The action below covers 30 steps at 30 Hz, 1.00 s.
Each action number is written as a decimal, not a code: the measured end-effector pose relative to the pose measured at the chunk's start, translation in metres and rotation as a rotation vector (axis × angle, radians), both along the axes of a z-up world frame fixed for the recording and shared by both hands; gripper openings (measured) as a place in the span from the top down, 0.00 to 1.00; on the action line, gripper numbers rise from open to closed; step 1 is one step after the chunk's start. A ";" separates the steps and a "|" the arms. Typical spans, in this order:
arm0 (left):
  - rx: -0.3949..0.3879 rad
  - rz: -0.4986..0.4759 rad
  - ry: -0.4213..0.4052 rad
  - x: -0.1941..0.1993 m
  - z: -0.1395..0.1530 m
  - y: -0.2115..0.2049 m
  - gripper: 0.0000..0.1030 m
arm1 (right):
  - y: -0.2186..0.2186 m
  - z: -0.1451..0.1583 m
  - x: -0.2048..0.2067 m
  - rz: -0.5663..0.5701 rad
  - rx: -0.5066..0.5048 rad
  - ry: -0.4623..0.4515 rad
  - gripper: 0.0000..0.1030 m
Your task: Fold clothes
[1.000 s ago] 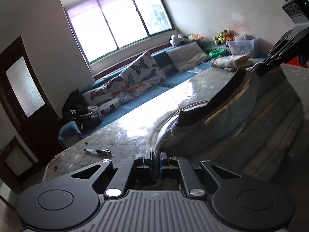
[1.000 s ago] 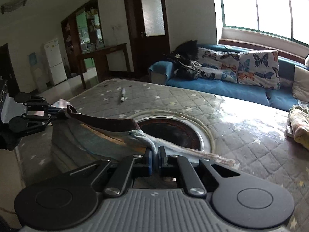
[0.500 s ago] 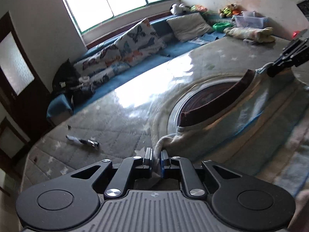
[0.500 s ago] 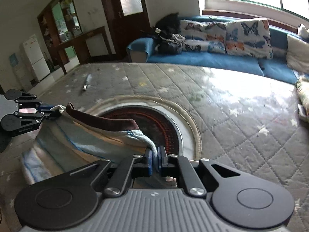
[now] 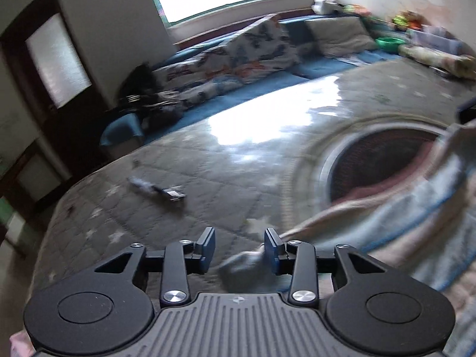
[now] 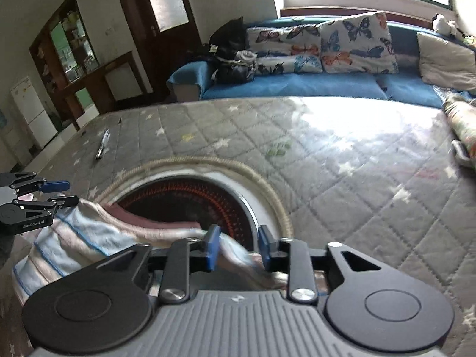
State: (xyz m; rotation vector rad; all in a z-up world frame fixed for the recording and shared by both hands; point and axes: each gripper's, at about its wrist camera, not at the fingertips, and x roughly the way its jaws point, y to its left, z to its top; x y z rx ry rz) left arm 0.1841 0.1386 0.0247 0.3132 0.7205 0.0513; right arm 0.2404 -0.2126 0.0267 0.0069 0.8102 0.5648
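A pale garment (image 5: pixel 401 208) with thin blue stripes and a maroon band lies slack on the grey quilted mattress (image 5: pixel 208 178). My left gripper (image 5: pixel 239 244) hovers low over its corner. The jaws are opening, and the loose cloth tip rests between them, beside the right pad and unpressed. In the right wrist view the garment (image 6: pixel 89 232) spreads leftward from my right gripper (image 6: pixel 238 238). Its jaws are opening too, with a fold of cloth lying loose between the blue pads. The left gripper (image 6: pixel 61 192) shows at the left edge, with its fingers parted at the garment's far corner.
A round dark red pattern (image 6: pixel 193 199) marks the mattress (image 6: pixel 357 178) beyond the garment. A small pen-like object (image 6: pixel 101 145) lies at the far left. A blue sofa (image 6: pixel 297 83) with butterfly cushions runs behind. A rolled cloth (image 6: pixel 464 125) sits at the right edge.
Both grippers came down to the mattress with the garment stretched between them. Their jaws, shut on its edge before, have parted, and the cloth now lies slack.
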 end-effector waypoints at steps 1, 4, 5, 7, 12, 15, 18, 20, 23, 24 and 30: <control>-0.004 0.024 -0.011 -0.002 0.002 0.003 0.61 | 0.000 0.003 -0.002 0.002 0.000 -0.009 0.68; -0.039 0.023 -0.047 -0.014 0.015 0.000 0.61 | 0.004 0.013 -0.009 0.025 0.000 -0.030 0.68; -0.046 0.006 -0.053 -0.018 0.018 -0.005 0.61 | 0.010 0.014 -0.012 0.047 -0.004 -0.033 0.68; -0.068 -0.032 -0.056 -0.023 0.023 -0.016 0.62 | 0.023 0.014 -0.020 0.099 -0.017 -0.033 0.69; -0.143 -0.104 -0.027 -0.020 0.020 -0.045 0.63 | 0.057 -0.001 -0.027 0.165 -0.038 -0.012 0.69; -0.171 -0.134 0.001 -0.010 0.013 -0.061 0.67 | 0.067 -0.013 -0.023 0.163 -0.056 0.010 0.69; -0.183 -0.157 0.029 0.002 0.004 -0.073 0.70 | 0.076 -0.022 -0.020 0.155 -0.089 0.011 0.69; -0.189 -0.170 0.047 0.011 -0.003 -0.080 0.71 | 0.079 -0.026 -0.018 0.151 -0.099 0.012 0.69; -0.180 -0.158 0.064 0.023 -0.015 -0.084 0.71 | 0.082 -0.030 -0.016 0.150 -0.111 -0.002 0.69; -0.181 -0.152 0.066 0.026 -0.018 -0.083 0.71 | 0.083 -0.031 -0.016 0.147 -0.115 -0.011 0.69; -0.197 -0.125 0.038 0.025 -0.021 -0.080 0.69 | 0.090 -0.033 -0.020 0.139 -0.141 -0.062 0.68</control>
